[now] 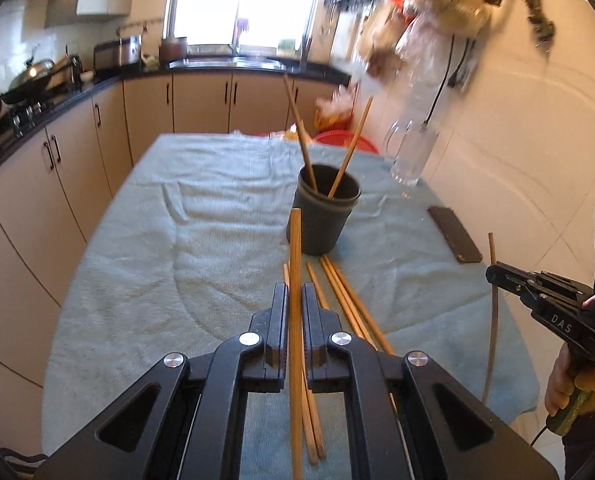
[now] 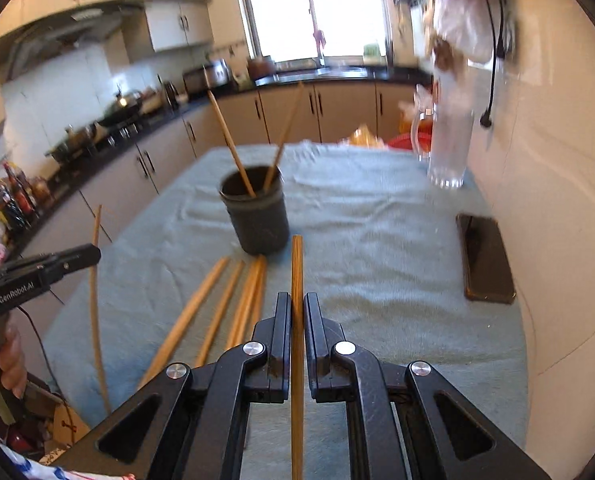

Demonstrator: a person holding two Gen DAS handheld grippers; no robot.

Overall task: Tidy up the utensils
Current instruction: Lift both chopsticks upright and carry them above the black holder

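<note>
Your left gripper (image 1: 295,300) is black with silver rivets, and the chopstick (image 1: 295,280) clamped in it is a warm orange-brown wood tone. Your right gripper (image 2: 297,308) is the same black, with white lettering on its side seen from the left wrist view, and its chopstick (image 2: 297,280) is orange-brown with fine darker grain. The loose chopsticks (image 2: 233,308) on the cloth share that light orange-tan. You see the cup (image 1: 323,210) in a dark grey-green, almost charcoal. The table cloth (image 1: 201,248) is pale blue-green, plain, with a fuzzy towel texture. The phone (image 2: 485,258) looks dark brown-black and glossy. The glass pitcher (image 2: 447,148) is clear.
</note>
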